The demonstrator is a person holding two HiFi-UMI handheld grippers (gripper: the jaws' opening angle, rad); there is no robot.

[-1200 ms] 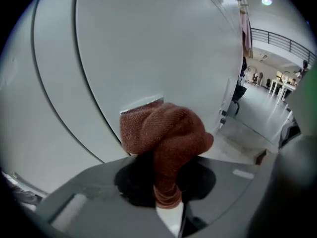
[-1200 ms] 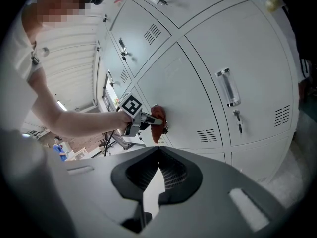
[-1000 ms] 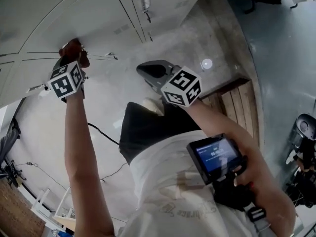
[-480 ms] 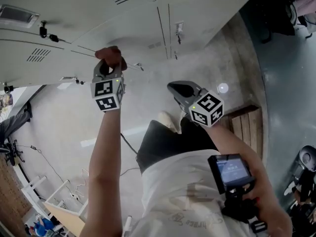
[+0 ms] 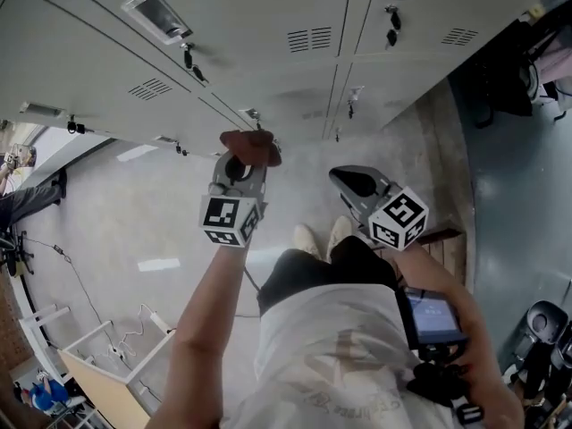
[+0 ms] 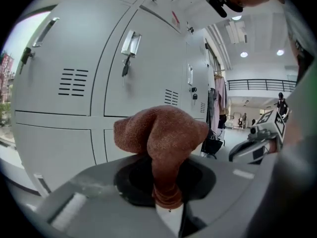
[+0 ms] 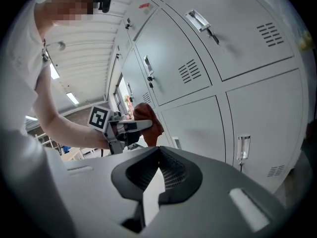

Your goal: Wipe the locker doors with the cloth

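1. The right gripper, jaws together on nothing, hangs farther back from the locker doors.
2. The left gripper is clamped on a bunched brown cloth, raised close to the doors.
3. Risk: the cloth could snag on the doors' latch handles and be pulled out of the jaws.

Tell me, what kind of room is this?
Probably a locker room or changing area: rows of grey metal lockers with vents and keys, clothes hanging beside them, a concrete floor.
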